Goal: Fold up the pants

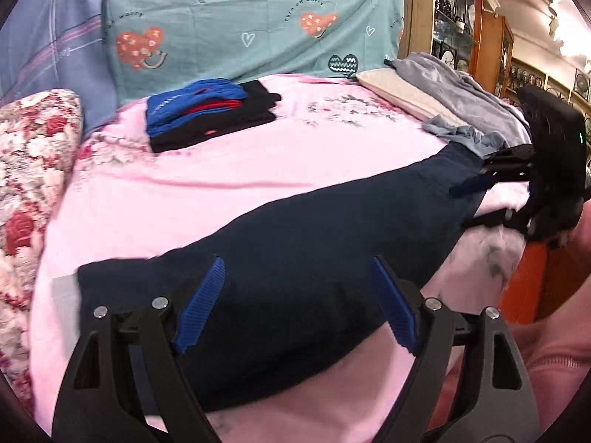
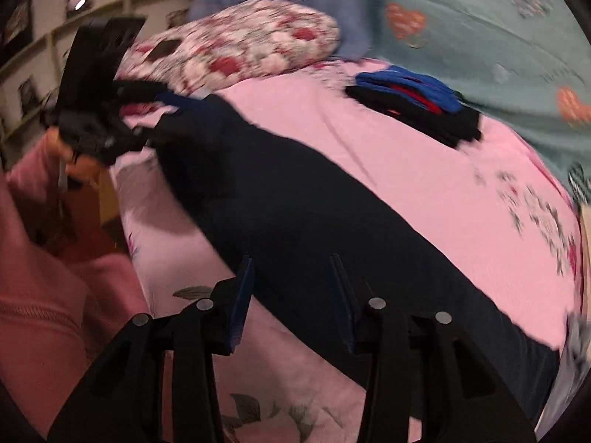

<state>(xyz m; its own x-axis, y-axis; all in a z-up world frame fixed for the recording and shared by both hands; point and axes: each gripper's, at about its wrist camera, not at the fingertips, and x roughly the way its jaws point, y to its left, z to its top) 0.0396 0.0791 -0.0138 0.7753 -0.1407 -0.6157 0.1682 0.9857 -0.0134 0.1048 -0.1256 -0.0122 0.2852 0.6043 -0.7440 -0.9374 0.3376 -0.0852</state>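
Dark navy pants [image 1: 295,229] lie folded lengthwise as a long strip across the pink bedsheet [image 1: 221,170]. My left gripper [image 1: 301,295] is open, its blue pads [image 1: 207,295] spread wide over one end of the strip. The right gripper [image 1: 476,192] shows at the far right, at the other end of the pants. In the right wrist view the pants [image 2: 295,199] run diagonally, and my right gripper [image 2: 291,295] is open astride their near end. The left gripper [image 2: 147,118] appears at the upper left by the far end. This view is blurred.
A folded stack of blue, red and black clothes [image 1: 207,114] sits toward the back of the bed. Grey garments and a cream pillow [image 1: 443,88] lie at the right. A floral pillow [image 1: 33,170] is at the left, teal bedding [image 1: 258,18] behind. A pink sleeve [image 2: 44,295] is close by.
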